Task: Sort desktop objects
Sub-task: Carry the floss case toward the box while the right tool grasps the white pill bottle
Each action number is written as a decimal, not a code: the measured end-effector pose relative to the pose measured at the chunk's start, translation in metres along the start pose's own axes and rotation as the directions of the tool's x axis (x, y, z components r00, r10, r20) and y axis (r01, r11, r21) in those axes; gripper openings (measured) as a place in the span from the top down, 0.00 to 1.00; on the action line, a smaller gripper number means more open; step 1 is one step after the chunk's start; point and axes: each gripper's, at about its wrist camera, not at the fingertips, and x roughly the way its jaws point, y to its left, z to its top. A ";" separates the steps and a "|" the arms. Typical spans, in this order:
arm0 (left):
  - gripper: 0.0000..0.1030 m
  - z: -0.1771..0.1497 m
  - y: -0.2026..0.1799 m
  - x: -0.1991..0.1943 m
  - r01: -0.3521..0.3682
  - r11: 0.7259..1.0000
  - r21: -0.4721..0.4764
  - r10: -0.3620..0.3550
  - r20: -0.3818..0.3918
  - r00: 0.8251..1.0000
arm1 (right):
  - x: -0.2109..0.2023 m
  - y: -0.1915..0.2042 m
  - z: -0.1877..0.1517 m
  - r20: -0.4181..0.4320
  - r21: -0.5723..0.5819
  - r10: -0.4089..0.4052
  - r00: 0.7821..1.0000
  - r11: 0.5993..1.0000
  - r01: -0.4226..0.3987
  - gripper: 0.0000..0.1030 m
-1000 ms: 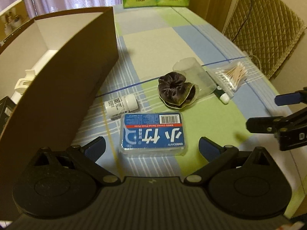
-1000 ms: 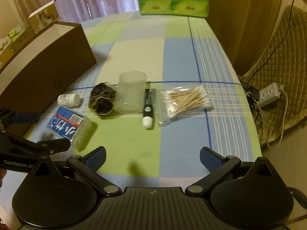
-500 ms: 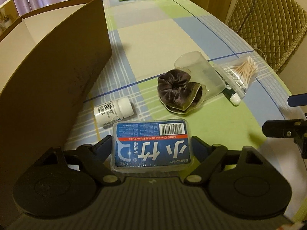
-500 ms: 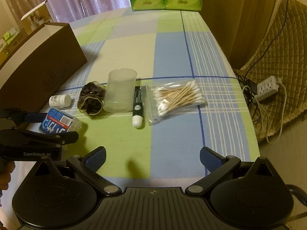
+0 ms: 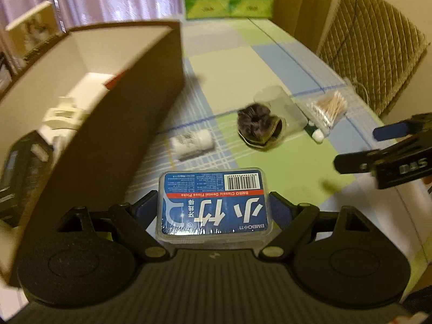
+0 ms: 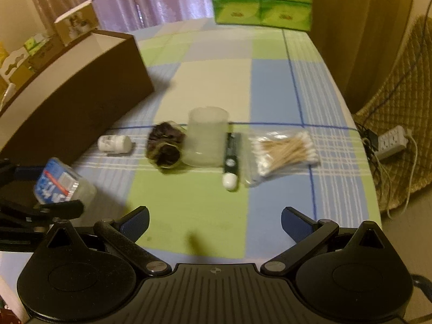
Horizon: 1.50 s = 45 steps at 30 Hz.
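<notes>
So the left hand-held gripper is clamped on the blue floss pick box, lifted clear of the desk and sitting right beside the brown cardboard box. I'd say we're mid-carry on this one: next move looks like swinging it over the cardboard wall and letting go inside (there's already some white stuff in there). The right hand-held gripper hangs empty with its jaws wide apart. Further out on the desk, waiting: a small white bottle, a dark scrunchie, a clear cup, a black tube and a bag of cotton swabs.
</notes>
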 end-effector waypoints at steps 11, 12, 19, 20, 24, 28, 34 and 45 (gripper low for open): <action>0.19 0.013 0.046 -0.092 -0.060 0.997 -0.050 0.066 0.127 0.990 | -0.009 0.055 0.019 0.072 -0.077 0.103 0.992 0.992 -0.098 0.02; 0.19 0.014 0.052 -0.098 -0.065 0.996 -0.057 0.072 0.138 0.988 | -0.008 0.061 0.021 0.077 -0.084 0.109 0.991 0.991 -0.102 0.02; 0.19 0.026 0.096 -0.116 -0.140 0.986 -0.095 0.154 0.163 0.974 | 0.007 0.097 0.034 0.091 -0.117 0.141 0.986 0.985 -0.130 0.02; 0.19 0.027 0.104 -0.116 -0.147 0.984 -0.103 0.162 0.164 0.973 | 0.010 0.101 0.035 0.092 -0.120 0.142 0.985 0.984 -0.131 0.02; 0.19 0.031 0.131 -0.111 -0.187 0.974 -0.125 0.205 0.149 0.967 | 0.023 0.118 0.041 0.098 -0.127 0.138 0.986 0.984 -0.126 0.04; 0.19 0.034 0.153 -0.098 -0.202 0.970 -0.134 0.219 0.123 0.968 | 0.042 0.131 0.047 0.104 -0.134 0.104 0.989 0.987 -0.090 0.18; 0.19 0.040 0.174 -0.073 -0.188 0.974 -0.125 0.199 0.087 0.976 | 0.074 0.138 0.054 0.088 -0.094 0.054 0.995 0.995 -0.046 0.39; 0.19 0.049 0.193 -0.043 -0.155 0.983 -0.099 0.160 0.045 0.986 | 0.109 0.139 0.058 0.043 -0.055 -0.016 0.999 0.998 0.018 0.46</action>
